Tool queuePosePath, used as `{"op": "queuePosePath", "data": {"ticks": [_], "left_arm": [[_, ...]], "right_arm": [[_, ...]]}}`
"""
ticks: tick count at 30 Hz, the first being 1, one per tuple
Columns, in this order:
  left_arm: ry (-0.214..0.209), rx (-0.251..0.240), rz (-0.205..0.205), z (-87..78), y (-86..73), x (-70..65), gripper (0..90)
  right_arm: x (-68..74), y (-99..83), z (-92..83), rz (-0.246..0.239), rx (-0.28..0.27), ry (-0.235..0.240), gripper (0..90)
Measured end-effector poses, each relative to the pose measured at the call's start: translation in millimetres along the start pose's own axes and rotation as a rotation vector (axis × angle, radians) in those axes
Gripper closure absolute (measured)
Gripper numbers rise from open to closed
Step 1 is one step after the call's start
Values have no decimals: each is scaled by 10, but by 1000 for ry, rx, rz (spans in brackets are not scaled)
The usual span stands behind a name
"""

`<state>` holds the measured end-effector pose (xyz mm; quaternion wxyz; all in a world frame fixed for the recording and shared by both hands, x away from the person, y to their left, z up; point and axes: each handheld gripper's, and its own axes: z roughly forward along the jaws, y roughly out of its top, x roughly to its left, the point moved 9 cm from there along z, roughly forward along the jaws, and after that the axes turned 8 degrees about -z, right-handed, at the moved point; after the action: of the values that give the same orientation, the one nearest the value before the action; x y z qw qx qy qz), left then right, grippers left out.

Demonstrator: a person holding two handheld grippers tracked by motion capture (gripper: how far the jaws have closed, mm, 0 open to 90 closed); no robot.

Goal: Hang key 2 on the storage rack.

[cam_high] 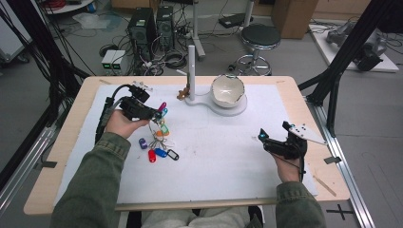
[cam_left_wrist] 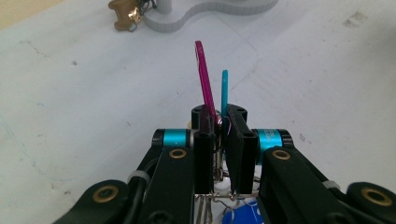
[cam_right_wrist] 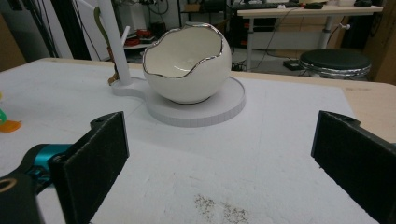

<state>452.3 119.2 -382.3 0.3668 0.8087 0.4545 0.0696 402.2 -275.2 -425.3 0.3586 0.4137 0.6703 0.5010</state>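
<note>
- The left gripper (cam_high: pixel 153 114) sits over the left part of the white mat (cam_high: pixel 214 161), its jaws pinched tight on the wire ring of a bunch of key tags (cam_high: pixel 159 142).
- In the left gripper view the jaws are clamped on the ring, with a magenta tag (cam_left_wrist: pixel 204 77) and a teal tag (cam_left_wrist: pixel 224 91) sticking up beyond the jaw tips.
- From the high view, the rest of the bunch trails down from the gripper toward the near side: an orange tag (cam_high: pixel 161 133) close under the jaws, then a purple tag (cam_high: pixel 142 143), a red tag (cam_high: pixel 152 155), a blue tag (cam_high: pixel 161 152) and a black tag (cam_high: pixel 173 155) on the mat.
- The right gripper (cam_high: pixel 264 139) is at the right side of the mat, well apart from the tags, its jaws spread wide with nothing between them.
- At the far middle of the mat stands a white egg-shaped bowl (cam_right_wrist: pixel 187 65) with a jagged silver rim, on a round white base (cam_right_wrist: pixel 224 109).
- Left of the bowl a white post (cam_high: pixel 191 69) rises from the same base, with a small brass-coloured piece (cam_left_wrist: pixel 123 16) at its foot.
</note>
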Motion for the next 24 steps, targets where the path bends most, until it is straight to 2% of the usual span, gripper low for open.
{"op": "queuePosePath", "data": {"ticks": [14, 21, 24], "left_arm": [[17, -42, 46, -205, 315, -125, 819], [11, -47, 58, -251, 412, -184, 819], [-11, -40, 60, -264, 445, -213, 819]], "right_arm": [[-3, 0, -3, 0, 0, -1, 30], [-3, 0, -7, 5, 1, -2, 31], [-4, -1, -8, 4, 1, -2, 30]]}}
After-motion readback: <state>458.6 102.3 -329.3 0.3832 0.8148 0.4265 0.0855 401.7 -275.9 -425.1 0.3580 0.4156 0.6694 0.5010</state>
